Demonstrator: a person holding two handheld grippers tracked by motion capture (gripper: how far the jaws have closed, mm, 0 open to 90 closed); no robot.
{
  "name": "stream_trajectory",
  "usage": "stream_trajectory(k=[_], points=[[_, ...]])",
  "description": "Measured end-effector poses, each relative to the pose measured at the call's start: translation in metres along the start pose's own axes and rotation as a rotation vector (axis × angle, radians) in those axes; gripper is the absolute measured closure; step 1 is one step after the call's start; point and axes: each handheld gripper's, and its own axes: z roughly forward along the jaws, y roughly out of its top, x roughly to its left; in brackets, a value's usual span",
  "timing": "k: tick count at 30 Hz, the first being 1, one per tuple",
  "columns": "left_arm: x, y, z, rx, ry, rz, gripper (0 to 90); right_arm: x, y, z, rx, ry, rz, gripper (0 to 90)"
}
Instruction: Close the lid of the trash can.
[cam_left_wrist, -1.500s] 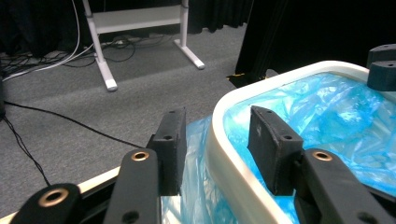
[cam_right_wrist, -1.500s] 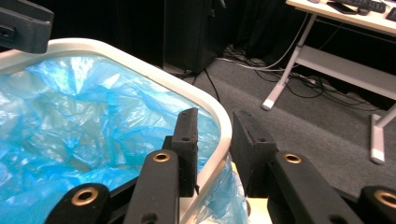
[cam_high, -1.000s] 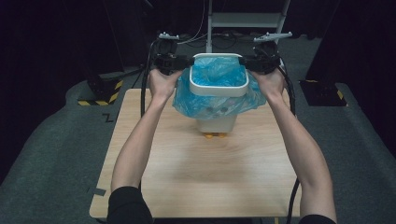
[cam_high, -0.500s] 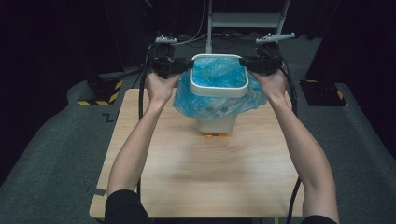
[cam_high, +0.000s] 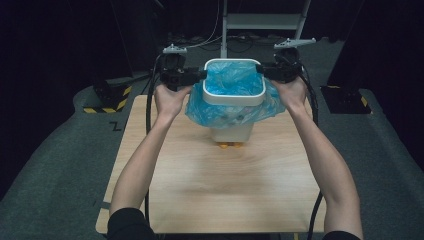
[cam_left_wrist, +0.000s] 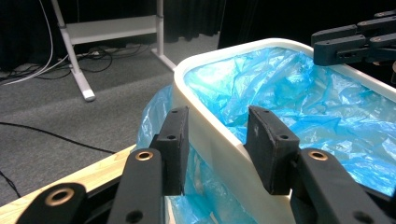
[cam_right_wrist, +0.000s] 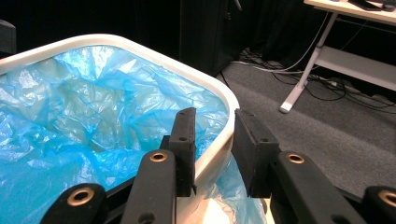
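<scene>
Left gripper (cam_left_wrist: 215, 149) jaws astride the white rim (cam_high: 233, 97), gaps visible, not clamped. Right gripper (cam_right_wrist: 212, 151) likewise astride the opposite rim, grip not determinable. White bin (cam_high: 231, 132), blue-bag-lined (cam_high: 231, 80), at the table (cam_high: 225, 195) far edge.

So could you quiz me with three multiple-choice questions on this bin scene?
1. Where does the white plastic rim ring sit?
A. atop the bin
B. on the floor
C. under the table

2. What colour is the crinkled plastic liner bag?
A. red
B. blue
C. black

3. How do the left gripper and right gripper meet the ring?
A. both far away
B. fingers straddling its wall on opposite sides
C. both inside the bag

A, the ring tops the bin; B, the bag is blue; B, each gripper view shows it.
</scene>
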Motion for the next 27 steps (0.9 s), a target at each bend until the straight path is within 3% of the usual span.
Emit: stream_trajectory(k=[12,13,22,27], points=[[0.001,-0.004,0.001,-0.013,-0.007,-0.010,59.0,-0.002,-0.006,0.001,-0.014,0.010,0.001,69.5],[0.001,-0.003,0.001,-0.004,-0.002,-0.024,57.4,-0.002,-0.006,0.001,-0.013,0.008,0.000,69.4],[-0.001,-0.001,-0.002,-0.013,0.013,-0.018,49.8,-0.003,-0.005,-0.004,-0.024,0.010,0.020,63.8],[0.002,-0.001,-0.012,-0.030,0.020,-0.029,47.2,-0.005,-0.006,-0.013,-0.043,0.009,0.025,61.3]])
